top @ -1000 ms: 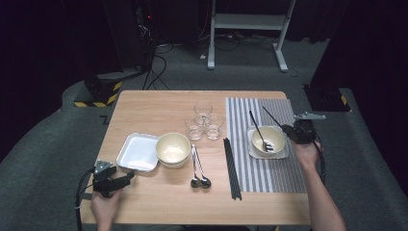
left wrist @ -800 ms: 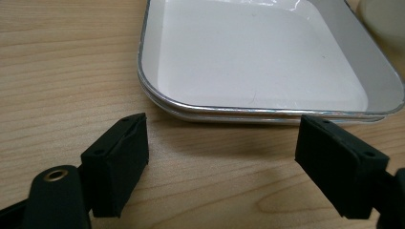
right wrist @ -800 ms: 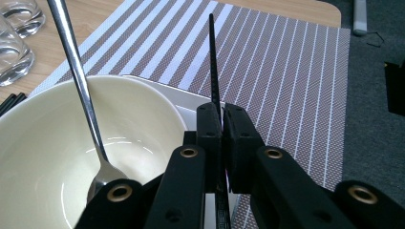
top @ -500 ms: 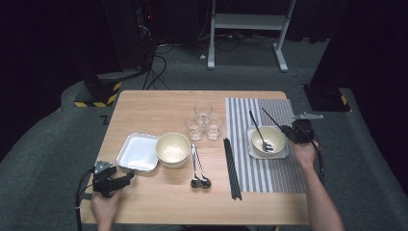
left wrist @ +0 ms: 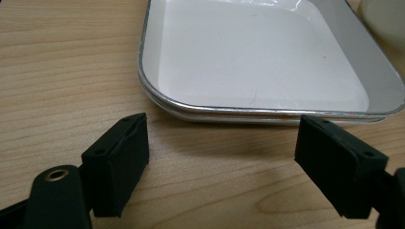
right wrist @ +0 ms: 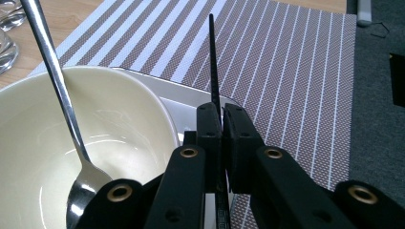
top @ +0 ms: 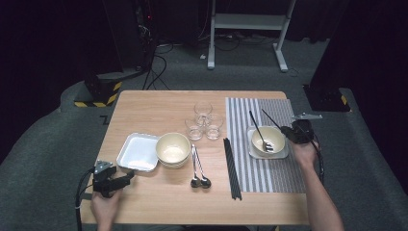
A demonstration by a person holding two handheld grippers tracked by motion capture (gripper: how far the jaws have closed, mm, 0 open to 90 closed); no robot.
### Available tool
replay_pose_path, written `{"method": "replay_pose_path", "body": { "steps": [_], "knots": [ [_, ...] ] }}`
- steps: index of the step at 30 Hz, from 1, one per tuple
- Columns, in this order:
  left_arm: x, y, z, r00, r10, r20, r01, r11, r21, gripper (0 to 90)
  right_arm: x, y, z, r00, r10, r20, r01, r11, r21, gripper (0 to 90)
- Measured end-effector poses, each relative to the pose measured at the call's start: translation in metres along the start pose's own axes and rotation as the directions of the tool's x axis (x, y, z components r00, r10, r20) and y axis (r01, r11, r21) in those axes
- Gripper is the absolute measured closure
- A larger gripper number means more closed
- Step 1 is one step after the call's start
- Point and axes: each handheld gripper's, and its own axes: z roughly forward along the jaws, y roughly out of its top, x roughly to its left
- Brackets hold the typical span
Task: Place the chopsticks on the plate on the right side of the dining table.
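Chopstick [right wrist: 212,62] pinched between the jaws of the right claw [right wrist: 222,125], its tip pointing up and away over the striped placemat [right wrist: 286,62]. Claw sits just beside the cream bowl [right wrist: 71,157], which holds a spoon [right wrist: 57,90] and rests on a small tray. Left claw [left wrist: 222,157] is spread on the counter [left wrist: 57,71], empty, white square tray [left wrist: 258,57] just ahead of its jaws.

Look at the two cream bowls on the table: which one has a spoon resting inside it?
The bowl on the striped placemat, beside the right tool, holds a spoon. The bowl next to the white tray is empty; two spoons lie beside it.
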Motion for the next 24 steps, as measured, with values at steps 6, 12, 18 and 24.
{"method": "replay_pose_path", "body": {
  "steps": [6, 12, 18, 24],
  "knots": [
    [-0.0003, 0.0001, -0.0001, 1.0000, 0.006, -0.004, -0.006, 1.0000, 0.004, 19.2, -0.0010, -0.0009, 0.0022, 1.0000, -0.004, -0.008, 0.004, 1.000, 0.008, 85.7],
    [-0.0002, 0.0000, 0.0001, 1.0000, -0.001, -0.003, 0.001, 1.0000, 0.000, 19.3, -0.0060, -0.0030, 0.0025, 1.0000, 0.002, -0.008, -0.002, 1.000, 0.015, 85.7],
    [-0.0003, 0.0001, 0.0001, 1.0000, 0.001, -0.006, -0.001, 1.0000, 0.000, 19.3, -0.0078, -0.0070, 0.0056, 0.9999, 0.005, -0.015, -0.005, 1.000, 0.026, 85.7],
    [-0.0007, 0.0001, 0.0001, 1.0000, 0.002, -0.007, -0.002, 1.0000, 0.003, 19.3, -0.0088, -0.0092, 0.0074, 0.9997, 0.002, -0.023, -0.001, 0.999, 0.039, 85.7]
  ]
}}
